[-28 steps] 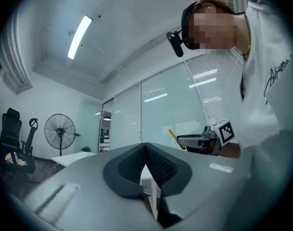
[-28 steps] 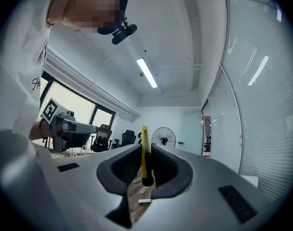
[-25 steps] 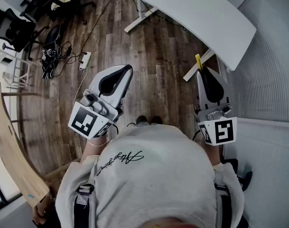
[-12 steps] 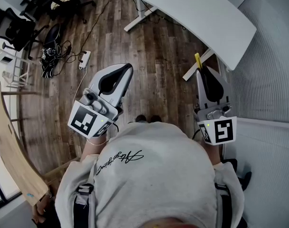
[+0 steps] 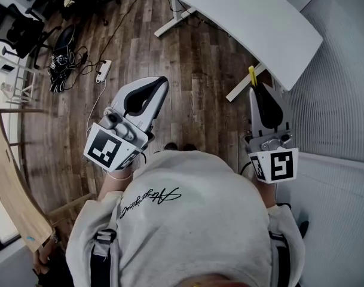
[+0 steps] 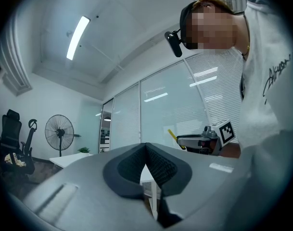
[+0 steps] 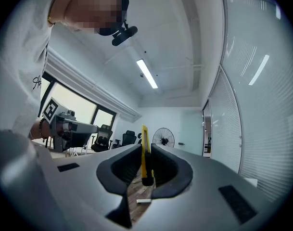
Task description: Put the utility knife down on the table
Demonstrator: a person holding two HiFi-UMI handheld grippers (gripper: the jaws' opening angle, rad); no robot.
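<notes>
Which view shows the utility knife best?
Right gripper view: the utility knife stands centred, clamped in the right claw. Head view shows only its yellow tip past the claw; left gripper view shows it small and far off.

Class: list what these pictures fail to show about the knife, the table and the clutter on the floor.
- Utility knife: its lower body is hidden between the right gripper's pads, in the head view and the right gripper view alike. Whether the blade is out cannot be told.
- Table: cut off by the head view's top edge.
- Black heap on the floor: too small in the head view to identify.
</notes>
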